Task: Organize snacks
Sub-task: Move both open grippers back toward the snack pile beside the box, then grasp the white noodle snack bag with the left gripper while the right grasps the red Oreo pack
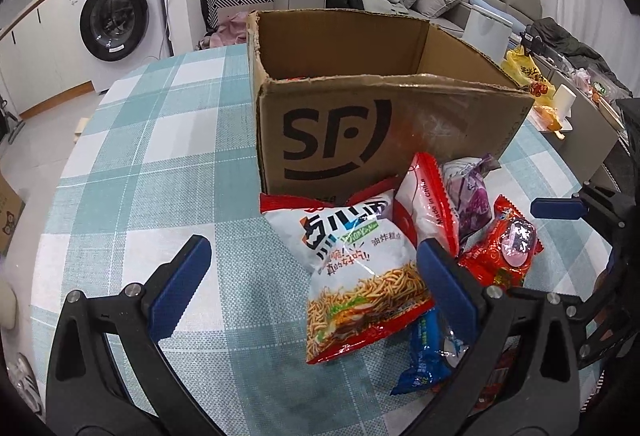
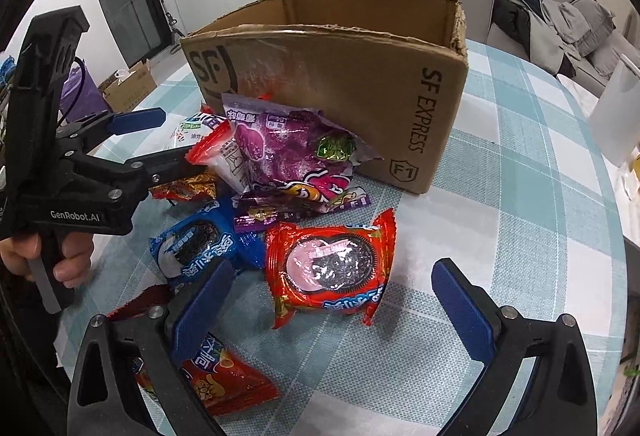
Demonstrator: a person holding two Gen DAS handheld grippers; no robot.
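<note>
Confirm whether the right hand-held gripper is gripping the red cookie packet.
No, the right hand-held gripper is open around the red cookie packet, not gripping it.

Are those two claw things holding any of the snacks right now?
No. The left gripper and the right gripper both stand with jaws open above the snack packets, holding nothing.

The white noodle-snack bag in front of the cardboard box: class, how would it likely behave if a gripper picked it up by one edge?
The white noodle-snack bag looks puffed, so it is probably light for its size. Its glossy film may be slippery between the fingers. Held by one edge it would likely sag, and hard squeezing could crush the crisp contents.
</note>
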